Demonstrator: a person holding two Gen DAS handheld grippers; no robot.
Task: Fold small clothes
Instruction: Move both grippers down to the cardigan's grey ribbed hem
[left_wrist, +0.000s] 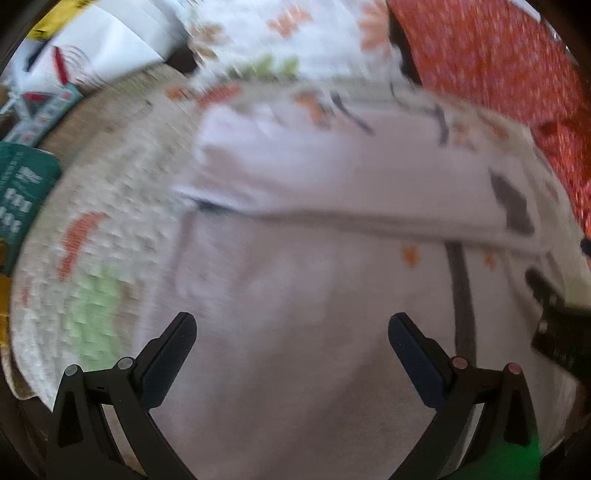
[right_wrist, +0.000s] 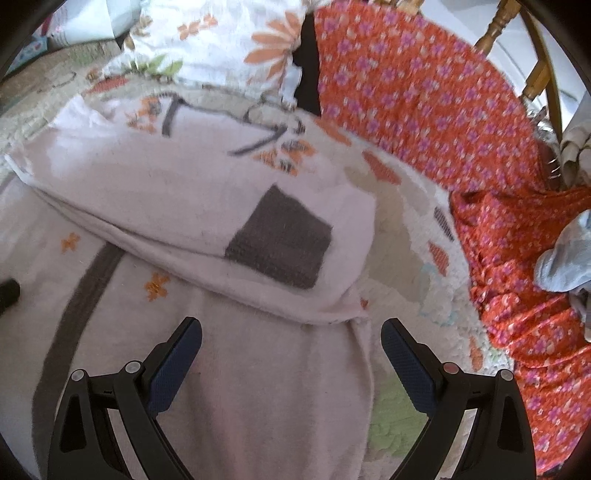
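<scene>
A: Any readable writing? 
B: None legible. Teal package (left_wrist: 22, 192) at far left carries white print, too blurred to read. Same for the white box (left_wrist: 40, 110) with a red triangle behind it.

A: Left gripper (left_wrist: 291, 332)? 
B: Spread wide, nothing between the fingers. Hovering over the pale pink garment (left_wrist: 295, 295), pointed down and forward across it. Left view heavily motion-blurred. Contact with the cloth: cannot tell.

A: Right gripper (right_wrist: 291, 332)? 
B: Also wide open, empty. Positioned over the garment's right edge, left finger (right_wrist: 177, 365) above pink cloth, right finger (right_wrist: 410, 369) above the mat (right_wrist: 402, 229) just beside the hem. Tip of the other tool visible at the far left edge of the right view.

A: Garment location and orientation? 
B: Lying on a woven mat with orange and green patterns. Folded band (right_wrist: 184, 206) running crosswise, left to right, over a flatter lower layer. Long axis of that band slightly tilted, lower toward the right. Dark grey square patch (right_wrist: 280, 240) on the band near its right end; grey stripe (right_wrist: 74, 314) on the lower layer running away from the grippers. Small orange flower marks scattered on the pink.

A: Surroundings? 
B: Orange floral fabric (right_wrist: 443, 103) draped along the right side, touching the mat. White flowered cloth (right_wrist: 221, 44) beyond the garment. Wooden chair (right_wrist: 517, 48) at top right.
</scene>
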